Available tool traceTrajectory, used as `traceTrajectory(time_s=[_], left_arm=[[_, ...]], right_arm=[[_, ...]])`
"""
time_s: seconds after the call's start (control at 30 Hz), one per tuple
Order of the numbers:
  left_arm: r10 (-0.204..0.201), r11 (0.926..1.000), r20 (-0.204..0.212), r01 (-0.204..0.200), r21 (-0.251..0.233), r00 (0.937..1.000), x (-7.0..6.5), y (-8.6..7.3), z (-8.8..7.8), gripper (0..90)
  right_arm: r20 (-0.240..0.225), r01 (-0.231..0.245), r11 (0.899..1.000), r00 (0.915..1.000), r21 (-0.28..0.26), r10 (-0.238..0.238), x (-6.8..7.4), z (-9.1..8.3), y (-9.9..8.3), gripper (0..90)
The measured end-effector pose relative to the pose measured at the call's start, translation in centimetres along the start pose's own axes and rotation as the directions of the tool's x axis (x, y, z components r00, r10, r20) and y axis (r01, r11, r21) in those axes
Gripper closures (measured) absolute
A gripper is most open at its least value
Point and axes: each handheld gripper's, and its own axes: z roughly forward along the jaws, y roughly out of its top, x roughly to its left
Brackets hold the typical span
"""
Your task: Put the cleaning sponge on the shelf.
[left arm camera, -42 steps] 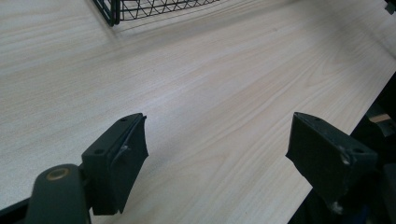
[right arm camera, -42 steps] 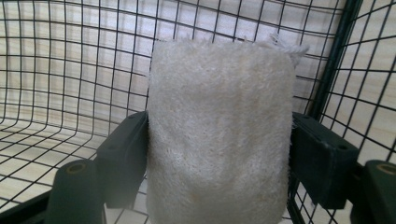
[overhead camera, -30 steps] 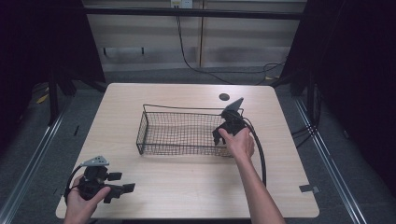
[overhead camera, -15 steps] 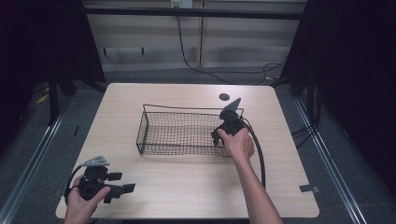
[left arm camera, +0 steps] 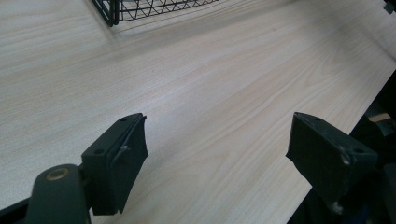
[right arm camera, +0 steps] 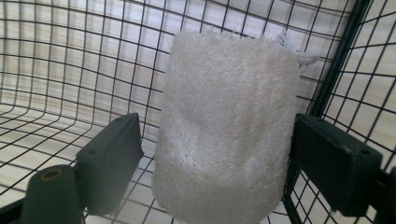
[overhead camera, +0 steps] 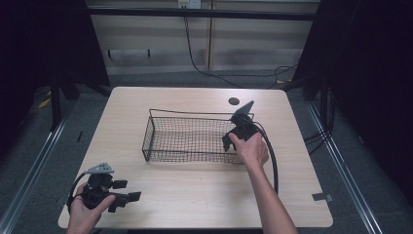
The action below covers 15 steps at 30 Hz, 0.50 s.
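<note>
A pale, rough loofah sponge (right arm camera: pixel 229 126) stands on end in a corner of the black wire basket (overhead camera: pixel 160 129). My right gripper (right arm camera: pixel 217 158) is open around the sponge. One pad (right arm camera: pixel 327 158) is touching its side and the other pad (right arm camera: pixel 116 154) is a little off it. In the high view the right gripper (overhead camera: pixel 233 137) reaches into the basket's right end, and the hand hides the sponge. My left gripper (overhead camera: pixel 127 191) is open with nothing in it, low over the table's near left corner; in the left gripper view (left arm camera: pixel 217 154) bare wood shows between its jaws.
The basket stands in the middle of the light wood table (overhead camera: pixel 195 195). A round dark grommet (overhead camera: pixel 234 101) lies behind the basket. The right gripper's cable (overhead camera: pixel 272 161) loops over the table's right part. The table's near edge (left arm camera: pixel 369 98) runs close by the left gripper.
The right hand has shifted only slightly at the basket's right end. The left gripper has stayed where it was.
</note>
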Motion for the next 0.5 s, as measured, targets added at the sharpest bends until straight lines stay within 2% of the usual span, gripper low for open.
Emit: traceTrajectory(time_s=[0.17,0.23,0.3,0.37,0.5], left_arm=[[-0.001,1.0000,0.000,0.001,-0.001,1.0000,0.0,0.0,0.0,19.4],[0.000,1.0000,-0.006,0.000,-0.006,1.0000,0.0,0.0,0.0,19.4],[-0.002,1.0000,-0.008,0.002,-0.007,1.0000,0.0,0.0,0.0,19.4],[-0.002,1.0000,-0.008,0.002,-0.007,1.0000,0.0,0.0,0.0,19.4],[-0.001,1.0000,-0.007,0.001,-0.005,1.0000,0.0,0.0,0.0,19.4]], right_arm=[[-0.015,0.012,1.000,0.9998,-0.013,-0.012,-0.4,-0.6,-0.1,16.4],[-0.022,0.001,1.000,0.9998,-0.015,-0.002,-0.5,-0.9,-0.2,16.5],[-0.021,0.012,1.000,0.9997,-0.023,-0.013,-0.6,-1.1,-0.3,16.5],[-0.043,0.013,1.000,0.9990,-0.028,-0.014,-0.7,-1.2,-0.4,16.6],[-0.043,0.031,0.999,0.9985,-0.037,-0.033,-1.0,-1.6,-0.6,16.8]])
